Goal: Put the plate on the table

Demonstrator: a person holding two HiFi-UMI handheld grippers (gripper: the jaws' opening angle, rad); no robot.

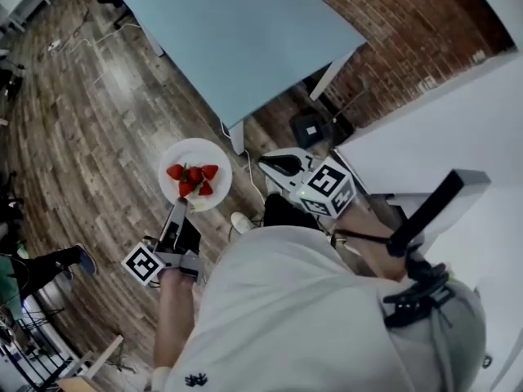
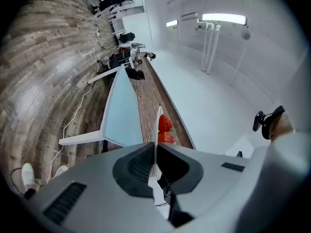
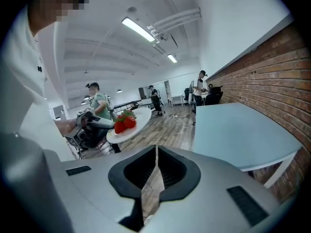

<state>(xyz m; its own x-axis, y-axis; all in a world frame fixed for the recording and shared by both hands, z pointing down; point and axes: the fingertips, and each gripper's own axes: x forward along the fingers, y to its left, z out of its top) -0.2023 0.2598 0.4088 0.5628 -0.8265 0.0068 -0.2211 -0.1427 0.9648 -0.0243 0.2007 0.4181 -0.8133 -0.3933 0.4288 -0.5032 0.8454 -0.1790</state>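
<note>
A white plate (image 1: 193, 147) with several strawberries (image 1: 194, 178) hangs over the wooden floor, short of the light-blue table (image 1: 237, 39). My left gripper (image 1: 178, 208) is shut on the plate's near rim. In the left gripper view the plate (image 2: 156, 125) runs edge-on between the jaws, strawberries (image 2: 165, 125) to its right, the table (image 2: 121, 115) beyond. My right gripper (image 1: 274, 166) is to the right of the plate, apart from it. In the right gripper view the right gripper (image 3: 156, 152) is shut on nothing, facing the plate (image 3: 138, 123) and table (image 3: 238, 130).
A brick wall (image 1: 384, 47) runs behind the table. A black box (image 1: 309, 127) and a white cable lie on the floor by the table leg (image 1: 237, 137). A white surface (image 1: 441, 129) stands at the right. People (image 3: 96, 101) stand far back.
</note>
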